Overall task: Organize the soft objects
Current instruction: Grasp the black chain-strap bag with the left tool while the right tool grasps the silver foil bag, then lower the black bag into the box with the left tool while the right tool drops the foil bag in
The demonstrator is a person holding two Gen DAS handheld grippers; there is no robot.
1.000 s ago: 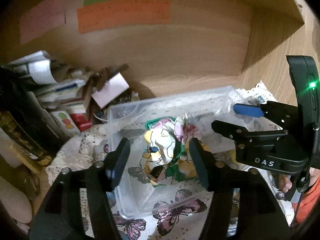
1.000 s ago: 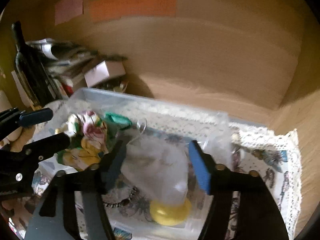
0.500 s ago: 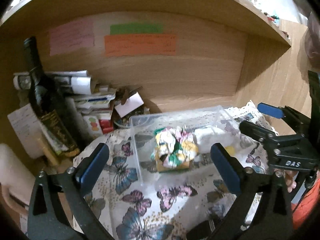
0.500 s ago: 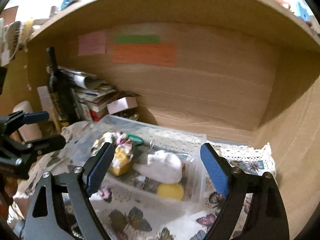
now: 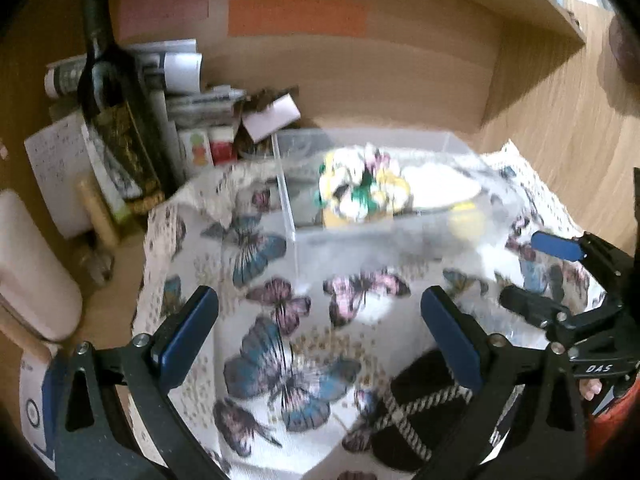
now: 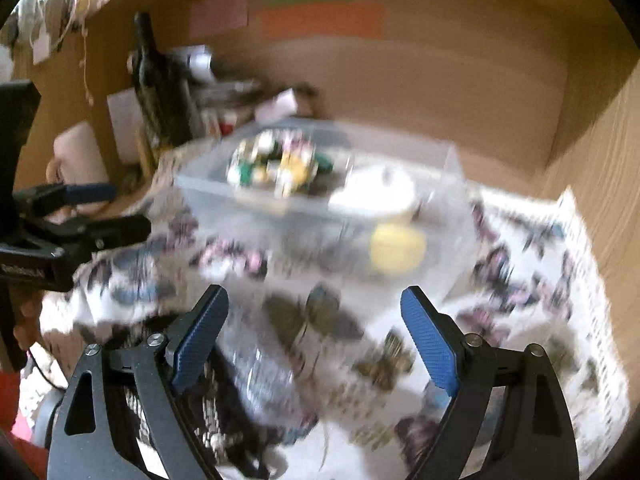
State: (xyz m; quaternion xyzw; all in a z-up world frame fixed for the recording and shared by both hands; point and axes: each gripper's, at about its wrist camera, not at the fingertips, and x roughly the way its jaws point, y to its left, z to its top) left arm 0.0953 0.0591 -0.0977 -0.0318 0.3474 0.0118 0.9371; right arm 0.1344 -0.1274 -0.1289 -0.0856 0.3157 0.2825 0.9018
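A clear plastic bin [image 5: 288, 204] [image 6: 192, 184] stands on the butterfly cloth [image 5: 280, 344] [image 6: 520, 280]. In it lie a floral cloth bundle [image 5: 360, 188] [image 6: 280, 164], a white soft object [image 5: 440, 188] [image 6: 376, 192] and a yellow ball [image 5: 466, 220] [image 6: 396, 246]. A black soft item with a braided cord [image 5: 416, 412] [image 6: 224, 420] lies on the cloth near me. My left gripper [image 5: 320, 332] is open and empty above the cloth. My right gripper [image 6: 314, 336] is open and empty; it also shows in the left wrist view [image 5: 548, 276].
A dark bottle [image 5: 116, 108] [image 6: 156, 80], stacked papers and boxes [image 5: 192, 104] sit at the back left. Wooden shelf walls [image 5: 540, 120] close the back and right. Coloured paper notes [image 5: 296, 16] hang on the back wall.
Both grippers have pulled back from the bin and opened wide. The floral bundle and the white object stay in the bin. The black corded item has come into view.
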